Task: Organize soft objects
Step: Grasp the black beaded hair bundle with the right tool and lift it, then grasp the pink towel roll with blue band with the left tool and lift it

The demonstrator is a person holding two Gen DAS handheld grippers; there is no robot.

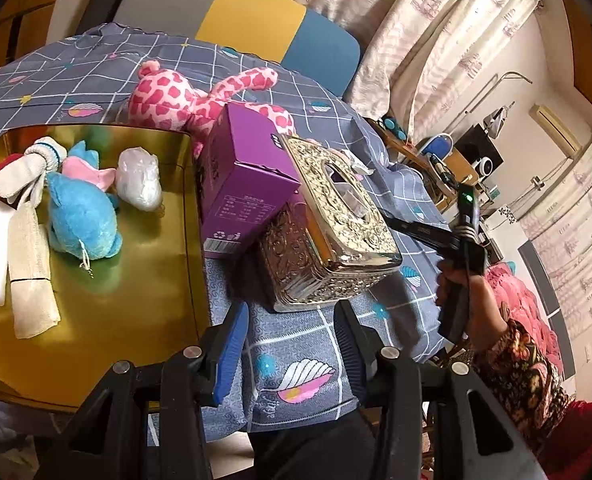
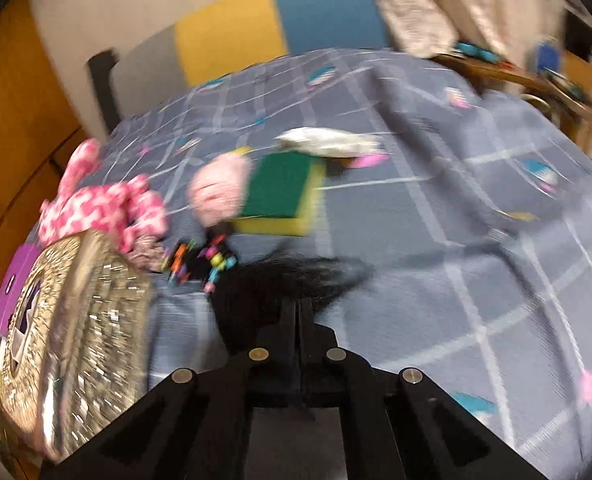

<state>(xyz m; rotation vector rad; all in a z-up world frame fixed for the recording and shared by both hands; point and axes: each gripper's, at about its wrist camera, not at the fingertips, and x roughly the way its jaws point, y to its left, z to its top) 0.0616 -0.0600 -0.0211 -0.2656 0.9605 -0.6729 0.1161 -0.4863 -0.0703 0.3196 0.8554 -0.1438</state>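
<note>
Right gripper: your right gripper [image 2: 299, 308] has its jaws pressed together. A dark, hairy tuft [image 2: 296, 276] lies right at the tips, but the blur keeps you from telling whether it is pinched or only touched.
Left gripper: your left gripper [image 1: 292, 344] stands about half open with nothing between its blue pads [image 1: 232, 354]; it hangs over the patterned bedspread [image 1: 296, 380], just short of the ornate gold tissue box [image 1: 332, 236].
Done so far: the gold tray [image 1: 136, 280] at your left already carries a blue plush [image 1: 82, 216], a knotted white cloth [image 1: 24, 172], a long beige cloth strip [image 1: 30, 276], a crumpled clear bag [image 1: 140, 180] and something red at its far edge. That looks like a good share of the sorting.
Blocking things: the tissue box and the purple carton [image 1: 244, 184] leaning on it sit between the tray and the rest of the bed; both are hard and probably not yours to move.
Left to do, near: a black piece with coloured beads [image 2: 212, 260] lies just beyond the dark tuft, on the bedspread.
Left to do, middle: a pink round soft item [image 2: 220, 192] touches a green-and-yellow sponge [image 2: 284, 196]; behind them lies a pale crumpled thing [image 2: 328, 142].
Left to do, far: the pink spotted plush [image 1: 184, 100] lies on the bed beyond the carton, outside the tray.
Judgement: you seem past the start, with several pieces yet to bring over.
</note>
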